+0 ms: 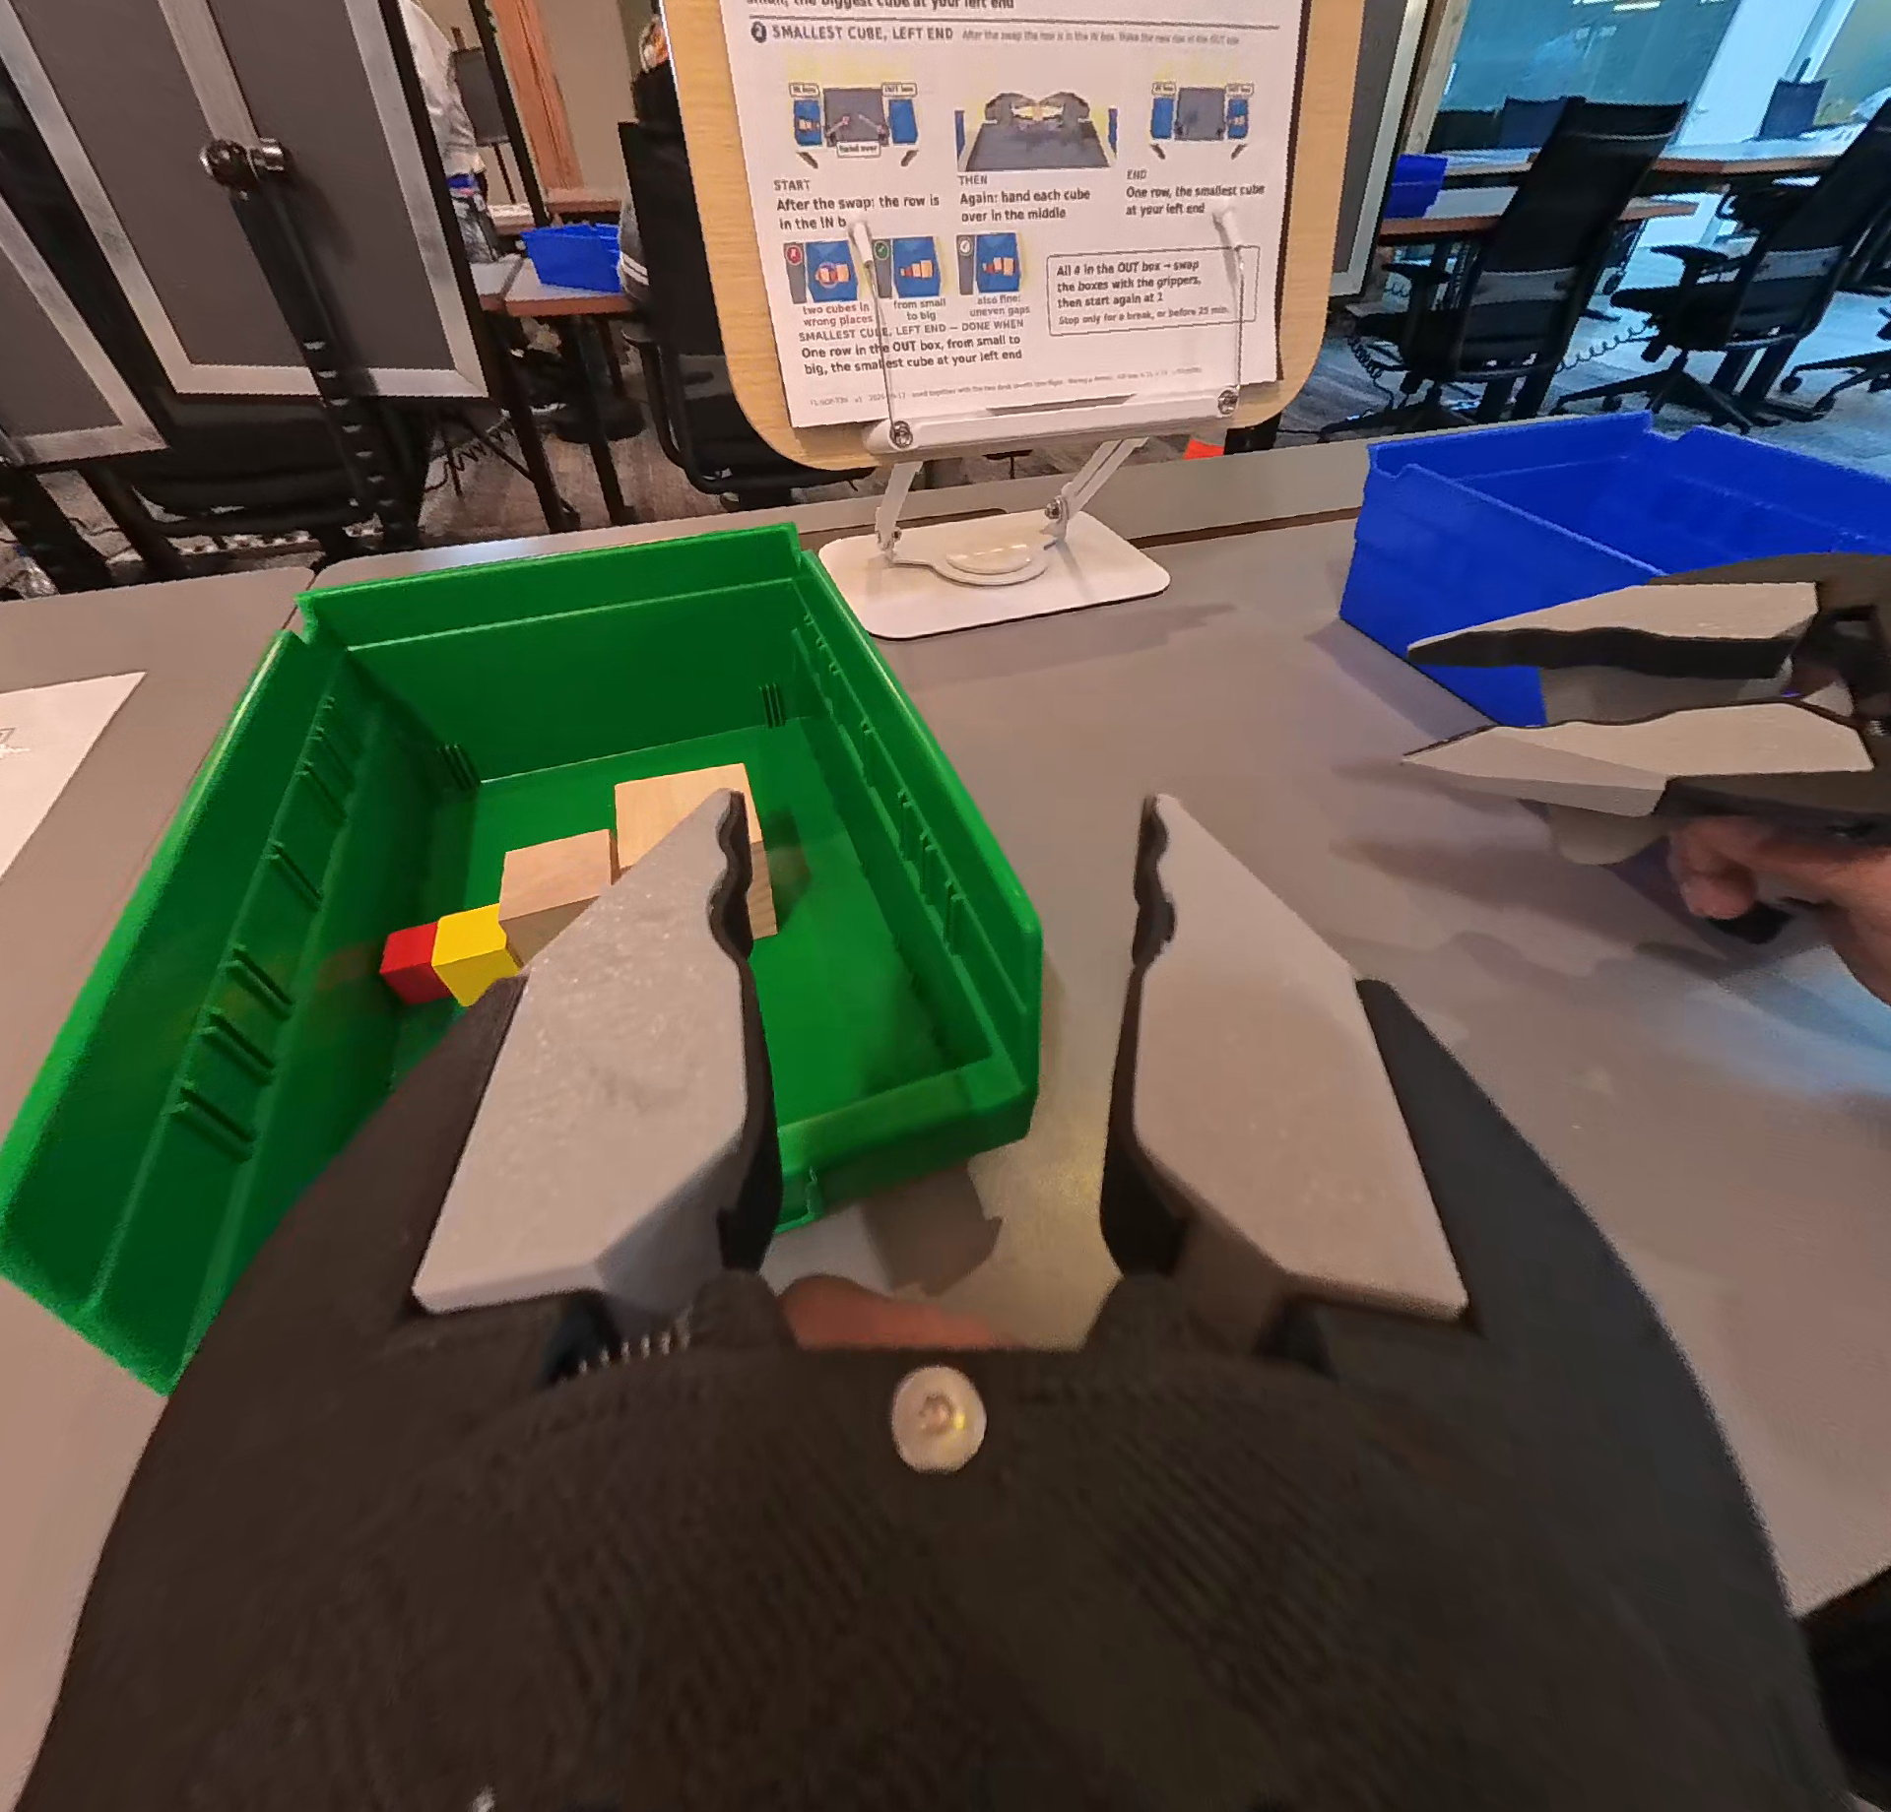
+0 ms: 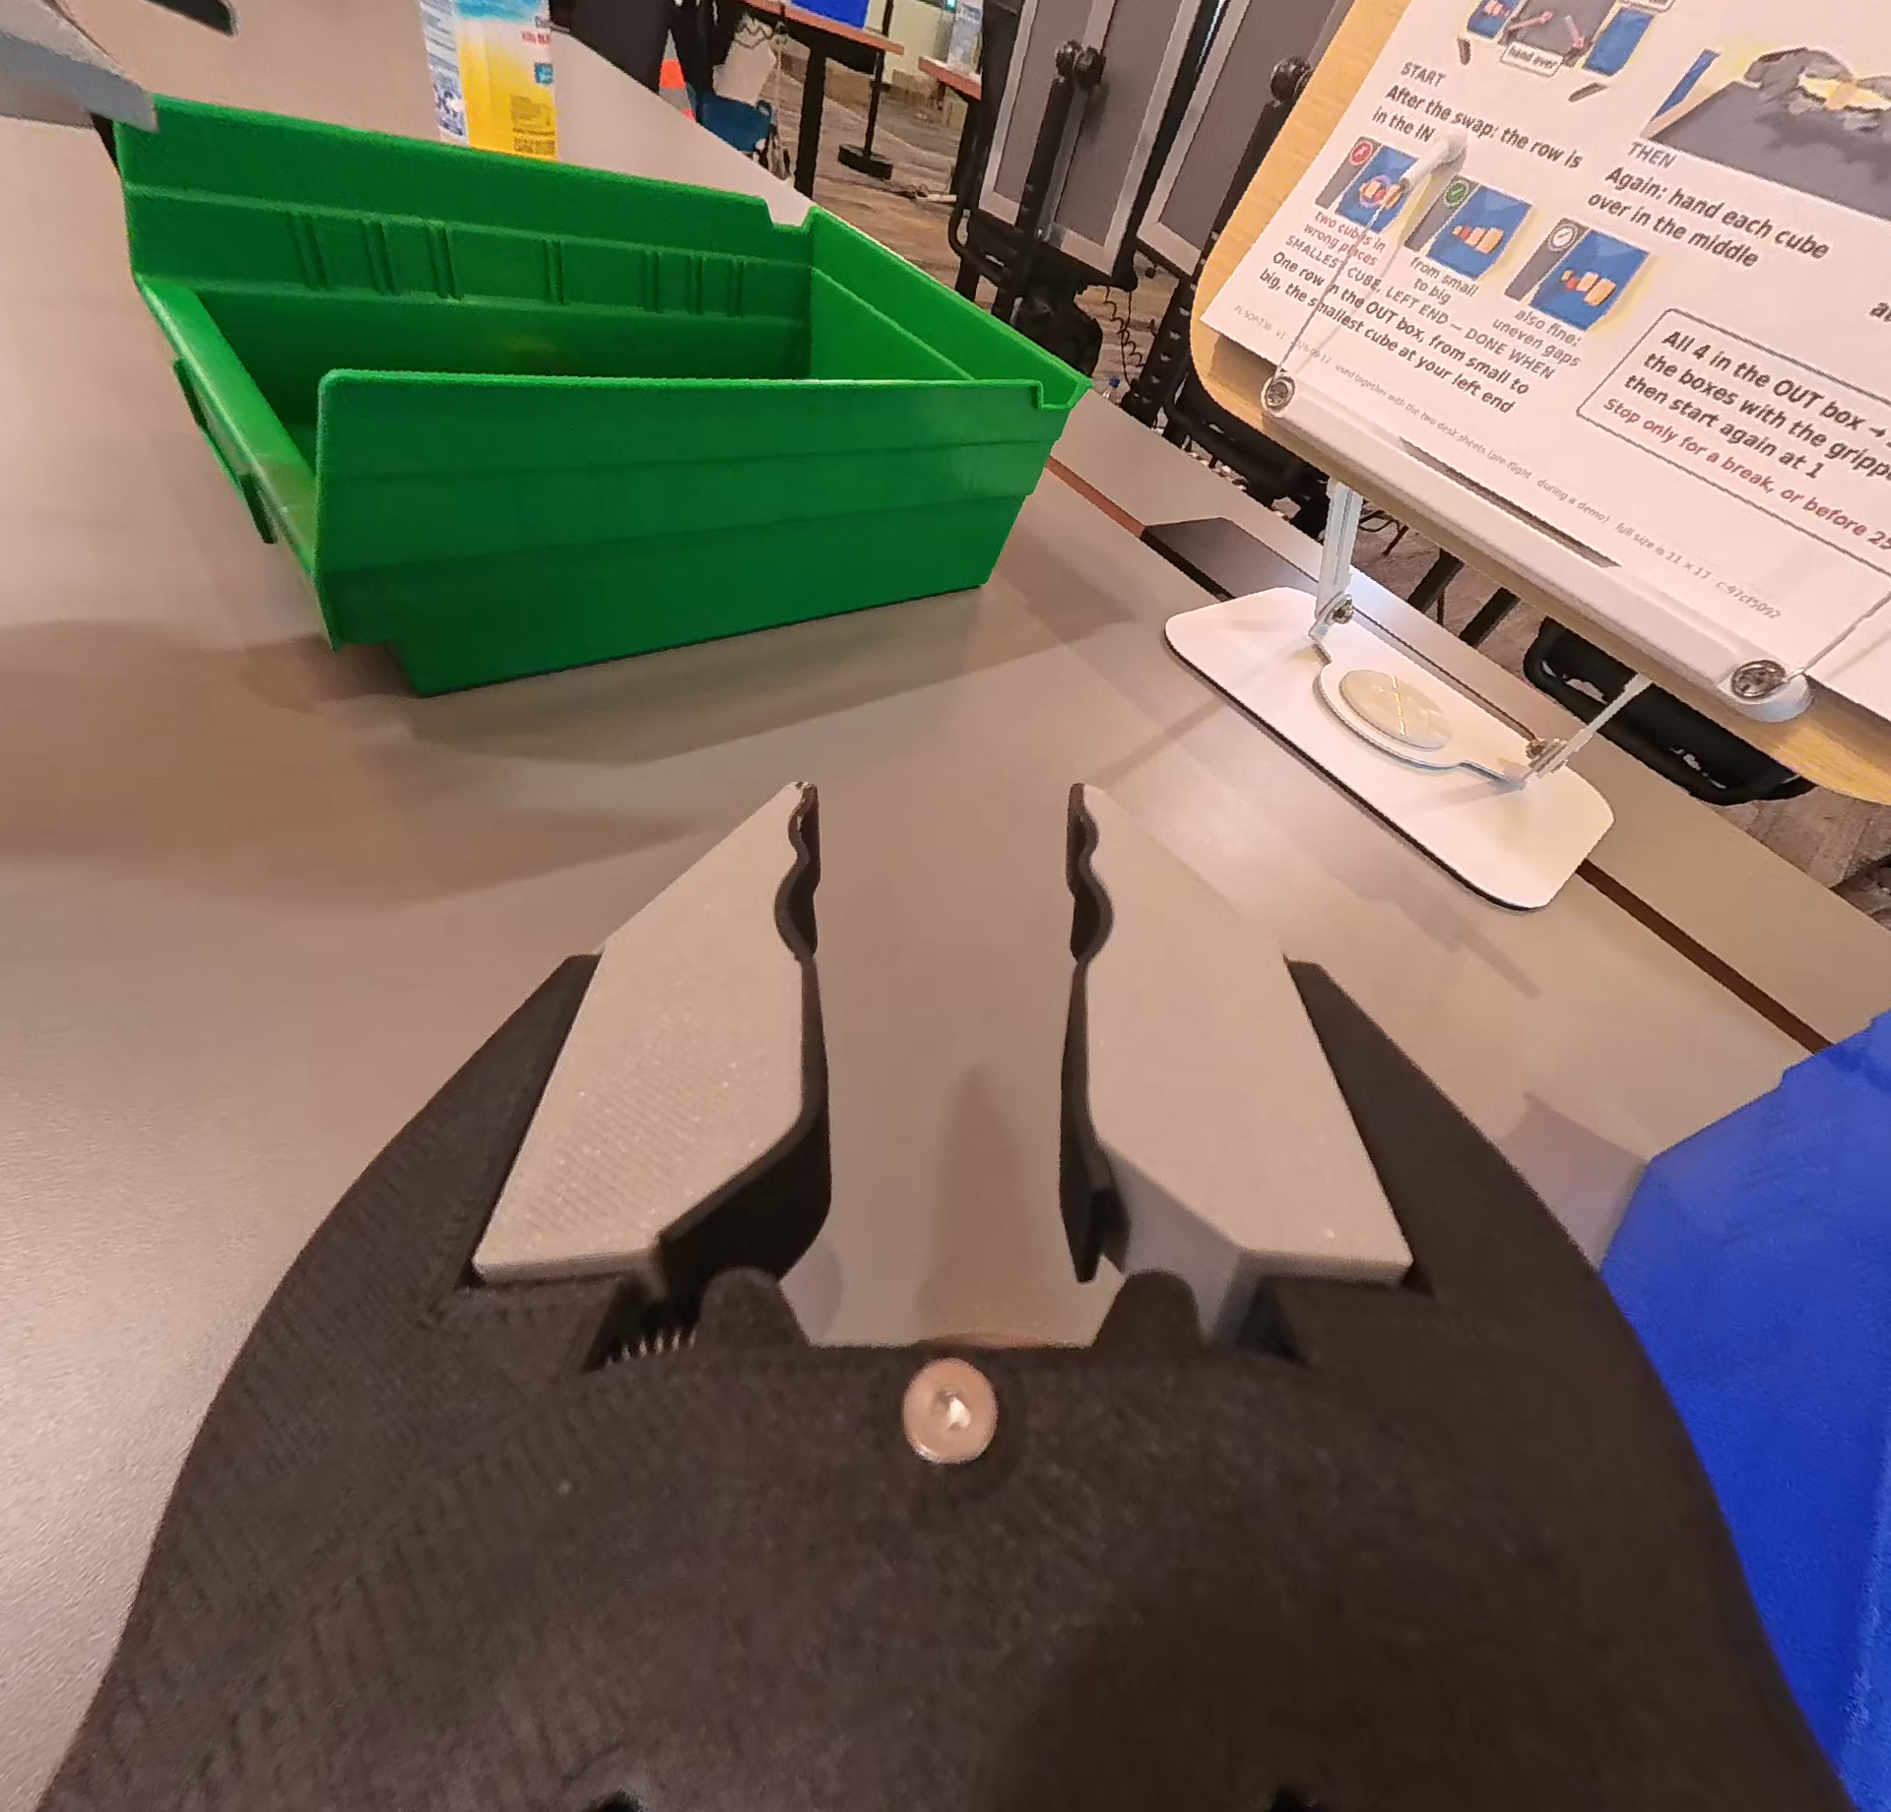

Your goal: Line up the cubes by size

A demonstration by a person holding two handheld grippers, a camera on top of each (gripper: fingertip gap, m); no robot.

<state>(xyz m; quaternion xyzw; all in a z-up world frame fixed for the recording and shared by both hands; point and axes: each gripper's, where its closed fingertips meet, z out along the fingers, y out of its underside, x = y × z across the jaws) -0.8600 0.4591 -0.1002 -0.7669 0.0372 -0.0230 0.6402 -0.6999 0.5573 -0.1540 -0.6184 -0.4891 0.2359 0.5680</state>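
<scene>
Left wrist view: red (image 1: 407, 963), yellow (image 1: 473, 953), two wooden cubes (image 1: 614, 847) rowed; both grippers (image 1: 941, 822) agape, empty

Four cubes (image 1: 573, 893) rowed in left bin (image 1: 921, 740); stand (image 1: 993, 566) between; second bin (image 1: 1596, 525) right

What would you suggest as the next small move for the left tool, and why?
Probably ease the left tool forward and down over the largest wooden cube in the green bin. It is open and empty, and the four cubes sit in a row there, while the right tool waits open.
</scene>
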